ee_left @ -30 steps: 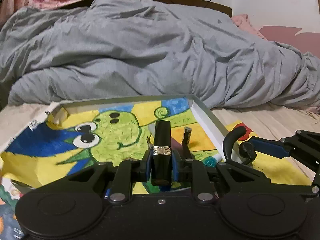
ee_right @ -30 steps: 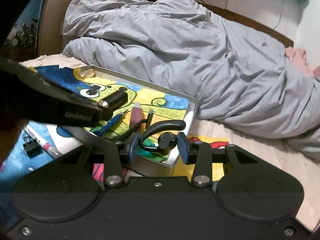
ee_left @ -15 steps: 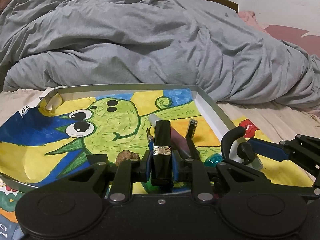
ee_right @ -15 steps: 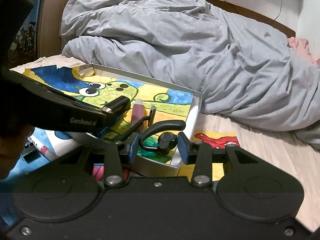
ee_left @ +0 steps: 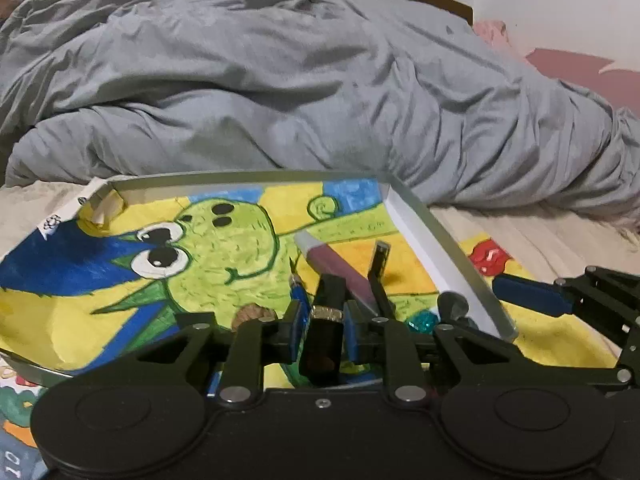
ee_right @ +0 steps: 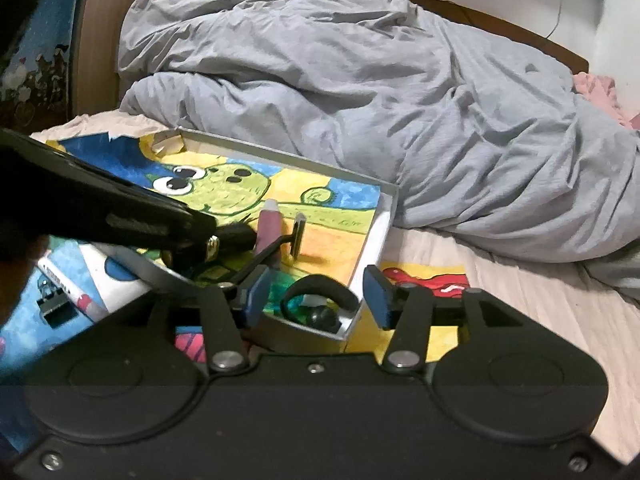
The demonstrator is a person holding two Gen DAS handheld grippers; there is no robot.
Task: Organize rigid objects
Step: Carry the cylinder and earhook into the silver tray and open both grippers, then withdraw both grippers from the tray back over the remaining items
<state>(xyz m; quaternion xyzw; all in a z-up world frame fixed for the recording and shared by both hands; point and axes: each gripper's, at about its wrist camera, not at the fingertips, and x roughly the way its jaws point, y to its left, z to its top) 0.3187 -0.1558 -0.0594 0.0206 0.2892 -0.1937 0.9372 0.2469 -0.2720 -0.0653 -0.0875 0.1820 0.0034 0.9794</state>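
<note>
Left wrist view: claw (ee_left: 323,322) hides the black tube's (ee_left: 326,316) lower end.

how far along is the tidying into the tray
Partly done. The tray already holds a pink tube, a walnut and a black ear hook, which lies between the open pads of the right tool, whose jaws have just been opening. In hand: the left tool grips a black lipstick over the tray. Left: a marker and a binder clip outside.
</note>
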